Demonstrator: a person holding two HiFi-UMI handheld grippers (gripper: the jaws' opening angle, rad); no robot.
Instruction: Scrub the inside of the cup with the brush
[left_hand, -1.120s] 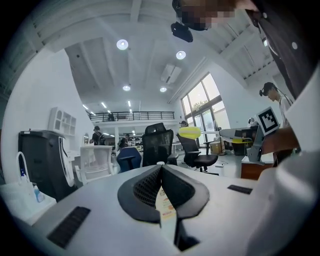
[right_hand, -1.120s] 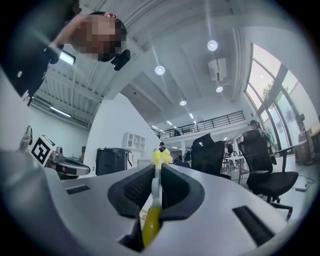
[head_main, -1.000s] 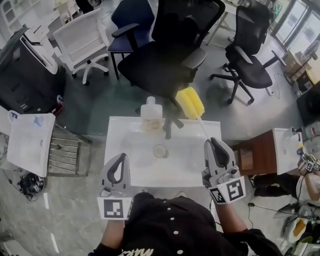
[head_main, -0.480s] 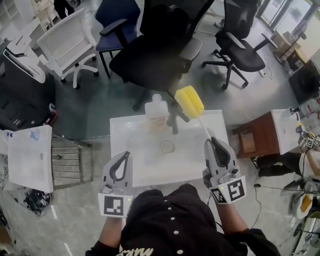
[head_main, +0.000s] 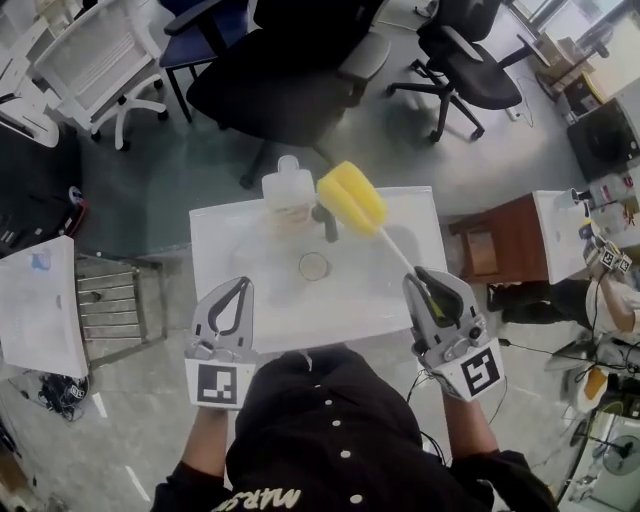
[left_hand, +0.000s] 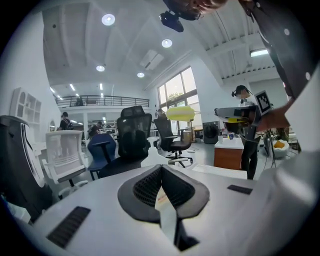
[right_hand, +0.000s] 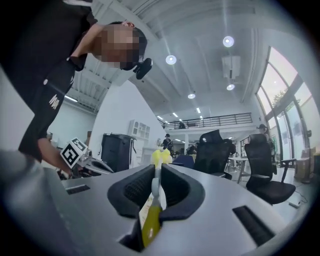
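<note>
We hold the brush (head_main: 351, 198) in the right tongs (head_main: 421, 277). The pads are clamped on its yellow handle, and the thin stem runs up and away to the yellow sponge head, which hangs over the far part of the tabletop (head_main: 226, 250). The cup (head_main: 314, 266) stands upright near the middle of that white surface, mouth up. It lies farther out than both tongs and between them, and the sponge head is beyond it and a little to the right, not inside it.

The left tongs (head_main: 242, 285) are clenched on nothing. They sit over the near edge on the left, well apart from the cup.

Bare white surface surrounds the cup on every side. A pale bottle (head_main: 288, 190) stands at the far edge, just left of the sponge head. The right tongs are close to the near right corner. Past the far edge stands a black office chair (head_main: 280, 80); a metal rack (head_main: 120, 305) stands off the left side, and a brown cabinet (head_main: 495, 250) off the right.
</note>
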